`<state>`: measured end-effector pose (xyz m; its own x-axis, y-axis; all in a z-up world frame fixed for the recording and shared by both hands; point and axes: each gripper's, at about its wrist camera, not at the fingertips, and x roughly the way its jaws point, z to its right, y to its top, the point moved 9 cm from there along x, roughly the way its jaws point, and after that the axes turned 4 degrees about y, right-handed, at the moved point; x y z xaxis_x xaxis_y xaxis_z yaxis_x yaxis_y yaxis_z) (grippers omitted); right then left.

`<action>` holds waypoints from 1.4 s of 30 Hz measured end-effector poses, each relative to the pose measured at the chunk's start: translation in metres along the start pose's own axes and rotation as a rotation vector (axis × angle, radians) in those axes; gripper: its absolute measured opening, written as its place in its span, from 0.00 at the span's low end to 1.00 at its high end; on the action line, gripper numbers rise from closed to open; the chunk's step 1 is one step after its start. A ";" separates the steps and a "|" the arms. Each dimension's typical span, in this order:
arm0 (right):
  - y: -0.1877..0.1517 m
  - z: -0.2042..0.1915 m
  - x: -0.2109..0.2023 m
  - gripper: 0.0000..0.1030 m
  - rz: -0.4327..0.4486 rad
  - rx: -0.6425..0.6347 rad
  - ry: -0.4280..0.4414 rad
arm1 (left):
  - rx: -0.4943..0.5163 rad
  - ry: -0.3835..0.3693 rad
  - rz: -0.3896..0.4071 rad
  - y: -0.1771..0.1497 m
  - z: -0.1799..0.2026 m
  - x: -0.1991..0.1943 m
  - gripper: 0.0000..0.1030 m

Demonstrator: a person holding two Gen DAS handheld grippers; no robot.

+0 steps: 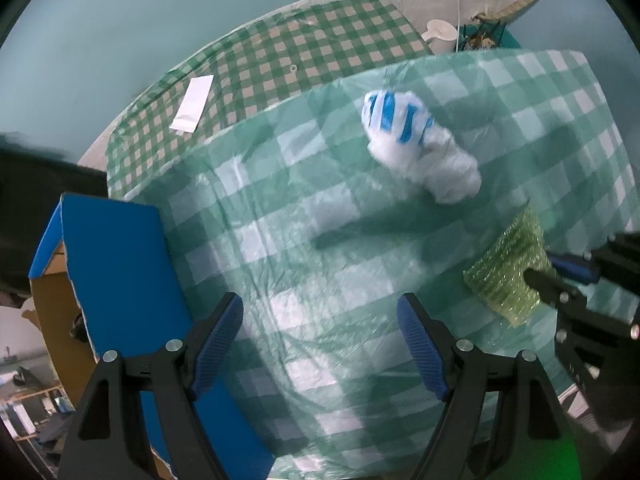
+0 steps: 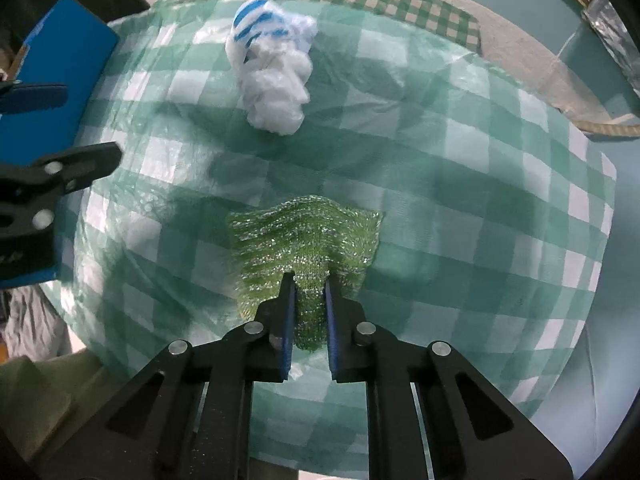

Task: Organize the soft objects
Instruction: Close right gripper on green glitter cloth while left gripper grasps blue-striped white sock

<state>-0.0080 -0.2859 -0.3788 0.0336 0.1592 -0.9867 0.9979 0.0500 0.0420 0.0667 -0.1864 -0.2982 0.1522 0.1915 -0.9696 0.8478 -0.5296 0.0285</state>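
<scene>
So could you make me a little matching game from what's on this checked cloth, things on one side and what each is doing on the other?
Things:
1. green sparkly scrubber
2. white and blue striped bag
3. left tool
4. blue box

States:
A. open, nothing between its fingers
B. crumpled, lying free on the cloth
C. pinched by the right tool
D. standing at the cloth's edge, flap open

Pairs: 1-C, 2-B, 3-A, 4-D

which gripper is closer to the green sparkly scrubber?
Right. The right gripper has its fingers pinched on the green scrubber; the left gripper hangs open over bare tablecloth beside it, clear of it.
</scene>
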 end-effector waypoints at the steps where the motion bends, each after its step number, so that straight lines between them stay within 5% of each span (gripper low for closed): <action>1: 0.000 0.002 -0.005 0.11 0.010 0.002 -0.003 | -0.007 -0.007 0.000 0.003 0.001 0.000 0.78; 23: 0.048 0.077 -0.040 0.11 0.068 -0.039 -0.048 | -0.145 -0.058 -0.031 0.057 0.027 0.002 0.80; 42: 0.046 0.088 -0.037 0.11 0.084 -0.024 -0.004 | -0.248 -0.087 -0.099 0.084 0.037 0.030 0.80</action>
<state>0.0418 -0.3759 -0.3537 0.1173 0.1599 -0.9801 0.9899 0.0607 0.1283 0.1236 -0.2558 -0.3344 0.0272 0.1547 -0.9876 0.9565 -0.2912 -0.0193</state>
